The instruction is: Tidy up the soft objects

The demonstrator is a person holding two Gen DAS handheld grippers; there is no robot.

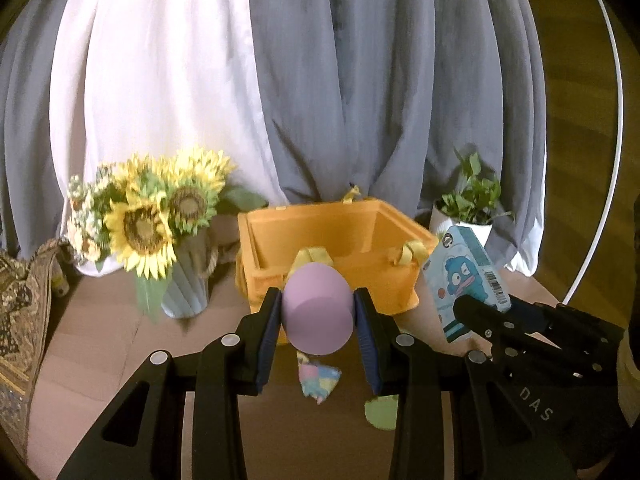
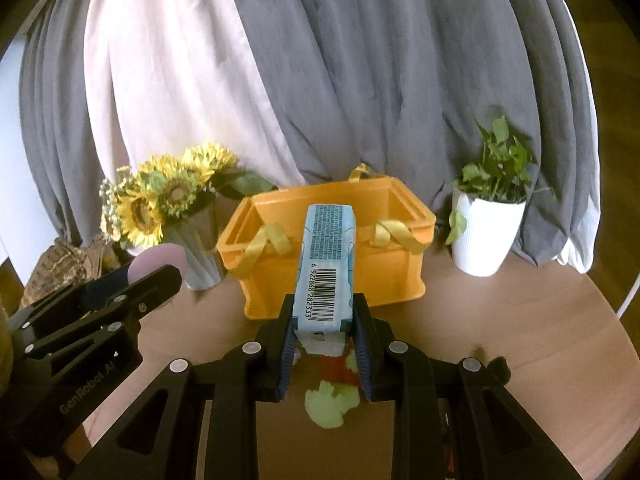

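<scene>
My left gripper (image 1: 318, 312) is shut on a purple egg-shaped sponge (image 1: 318, 308), held above the table just in front of the orange basket (image 1: 332, 256). My right gripper (image 2: 324, 316) is shut on a blue tissue pack (image 2: 326, 268) with a barcode, held before the same basket (image 2: 328, 280). The pack also shows in the left wrist view (image 1: 464, 268), and the sponge in the right wrist view (image 2: 160, 260). A pastel patchwork cloth (image 1: 318, 378) and a green plush piece (image 2: 330, 404) lie on the table under the grippers.
A vase of sunflowers (image 1: 160, 220) stands left of the basket. A white pot with a green plant (image 2: 486, 236) stands to its right. Grey and white curtains hang behind. A patterned cushion (image 1: 20, 320) lies at far left. The round wooden table edge (image 2: 600, 320) curves at right.
</scene>
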